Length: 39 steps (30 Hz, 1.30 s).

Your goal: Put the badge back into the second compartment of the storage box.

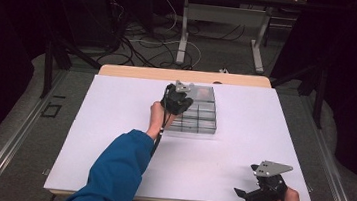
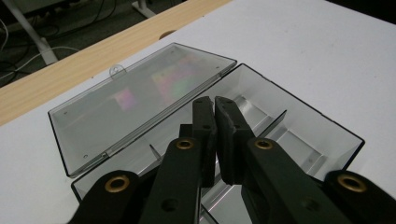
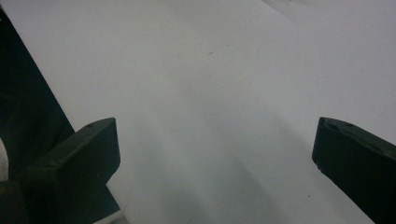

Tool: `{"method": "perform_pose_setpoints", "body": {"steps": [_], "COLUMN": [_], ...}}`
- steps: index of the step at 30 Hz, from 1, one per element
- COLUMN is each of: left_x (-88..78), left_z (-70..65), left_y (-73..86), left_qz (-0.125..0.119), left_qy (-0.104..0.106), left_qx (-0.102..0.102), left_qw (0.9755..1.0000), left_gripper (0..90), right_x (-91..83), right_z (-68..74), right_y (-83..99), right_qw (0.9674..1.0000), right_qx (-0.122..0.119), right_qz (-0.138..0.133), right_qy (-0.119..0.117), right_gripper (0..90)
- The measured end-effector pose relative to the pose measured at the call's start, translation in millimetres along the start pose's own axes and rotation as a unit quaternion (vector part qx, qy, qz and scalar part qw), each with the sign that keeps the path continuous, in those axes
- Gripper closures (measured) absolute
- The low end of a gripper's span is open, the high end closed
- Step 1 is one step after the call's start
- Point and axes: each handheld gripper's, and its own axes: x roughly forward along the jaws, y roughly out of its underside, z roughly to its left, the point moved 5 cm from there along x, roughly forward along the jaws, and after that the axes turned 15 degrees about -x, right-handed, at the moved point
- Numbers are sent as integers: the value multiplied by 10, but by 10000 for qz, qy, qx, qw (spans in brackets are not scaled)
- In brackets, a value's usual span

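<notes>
Jaws of the left gripper are pressed together, empty, above the open compartment box; lower straight between dividers.

A white sheet covers the counter, leaving a strip of pale wooden edge bare along the far side. Beyond it, a second pale wooden table on white metal legs stands on a grey floor strewn with tangled black and white cables. Dark curtains close in both sides, and grey metal rails run along the floor beside the counter. The room is dim.
</notes>
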Motion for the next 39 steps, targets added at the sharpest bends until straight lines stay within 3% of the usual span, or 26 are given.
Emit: {"method": "perform_pose_setpoints", "body": {"steps": [2,16,27,39], "left_x": [41,162,257,314], "left_z": [11,69,64,85], "left_y": [16,90,159,202], "left_qz": [-52,182,448,537], "left_qy": [-51,-138,-130,-222], "left_qx": [-41,-166,-145,-112], "left_qw": [10000,9996,9988,9983], "left_gripper": [879,878,878,877], "right_x": [-1,-3,-2,0], "right_z": [-1,-5,-4,3], "right_y": [1,7,9,13], "right_qw": [10000,10000,10000,9999], "right_qx": [10,36,41,86], "right_qz": [3,-6,0,-38], "right_qy": [16,34,25,53], "right_gripper": [5,5,5,5]}}
